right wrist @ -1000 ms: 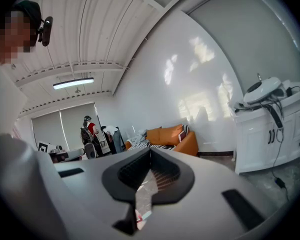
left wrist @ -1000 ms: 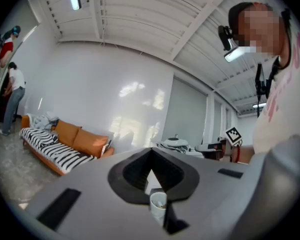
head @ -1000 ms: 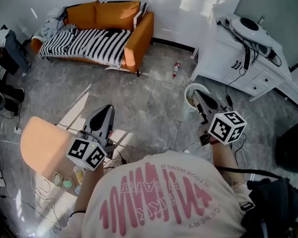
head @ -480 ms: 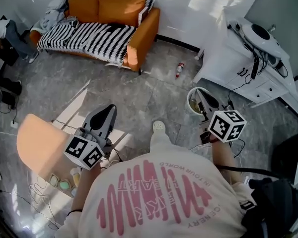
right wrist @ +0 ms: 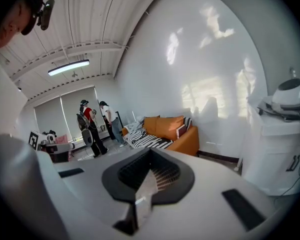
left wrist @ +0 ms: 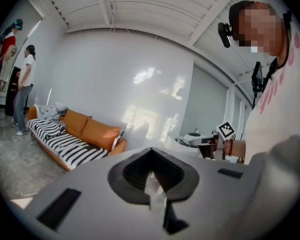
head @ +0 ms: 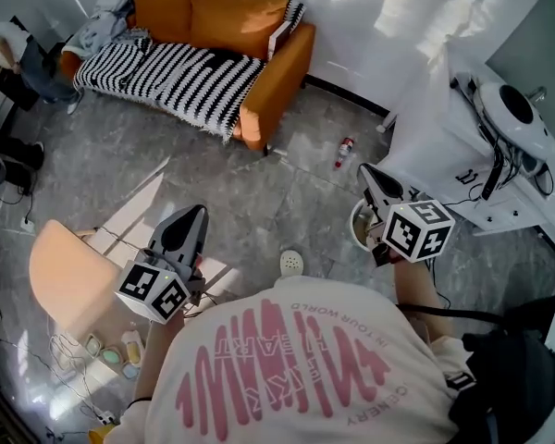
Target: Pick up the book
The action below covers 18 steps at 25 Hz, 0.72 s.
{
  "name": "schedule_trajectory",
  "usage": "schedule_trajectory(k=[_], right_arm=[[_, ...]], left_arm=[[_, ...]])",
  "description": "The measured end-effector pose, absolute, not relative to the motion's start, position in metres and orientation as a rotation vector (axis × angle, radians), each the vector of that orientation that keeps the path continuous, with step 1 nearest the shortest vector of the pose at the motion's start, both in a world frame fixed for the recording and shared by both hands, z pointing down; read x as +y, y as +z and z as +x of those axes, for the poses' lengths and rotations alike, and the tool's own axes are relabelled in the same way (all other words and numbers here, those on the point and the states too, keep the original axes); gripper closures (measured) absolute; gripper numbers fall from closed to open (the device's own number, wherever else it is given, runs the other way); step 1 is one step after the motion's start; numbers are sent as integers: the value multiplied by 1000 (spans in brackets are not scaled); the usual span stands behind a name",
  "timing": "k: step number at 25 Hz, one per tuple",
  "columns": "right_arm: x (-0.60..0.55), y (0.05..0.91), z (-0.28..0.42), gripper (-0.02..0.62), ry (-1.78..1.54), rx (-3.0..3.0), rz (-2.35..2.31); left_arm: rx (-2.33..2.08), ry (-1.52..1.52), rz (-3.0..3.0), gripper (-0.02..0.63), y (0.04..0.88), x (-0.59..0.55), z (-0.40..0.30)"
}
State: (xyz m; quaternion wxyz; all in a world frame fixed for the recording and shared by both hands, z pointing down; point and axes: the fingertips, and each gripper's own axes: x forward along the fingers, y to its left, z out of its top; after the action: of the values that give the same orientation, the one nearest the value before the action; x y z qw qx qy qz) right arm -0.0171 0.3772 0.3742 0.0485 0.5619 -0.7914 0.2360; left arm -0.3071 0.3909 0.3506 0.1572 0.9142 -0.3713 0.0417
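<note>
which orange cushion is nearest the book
The wider cushion, on the right in the head view; the book leans just past it, the other cushion farther off.

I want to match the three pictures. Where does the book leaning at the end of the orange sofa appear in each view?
Head view: the book, top centre, against the sofa's armrest.
Left gripper view: the book, left of centre, at the sofa's right end.
Right gripper view: the book, right of centre, beside the orange cushions.
Shared landmark: the orange sofa with its striped blanket.
</note>
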Motion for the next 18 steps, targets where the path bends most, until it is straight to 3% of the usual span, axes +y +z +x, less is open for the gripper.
schedule_trajectory(k=[18], right_arm=[[272,380,55,586,746,-2458,1671]], left_arm=[[-1172,86,2596,598,341,285,-243]])
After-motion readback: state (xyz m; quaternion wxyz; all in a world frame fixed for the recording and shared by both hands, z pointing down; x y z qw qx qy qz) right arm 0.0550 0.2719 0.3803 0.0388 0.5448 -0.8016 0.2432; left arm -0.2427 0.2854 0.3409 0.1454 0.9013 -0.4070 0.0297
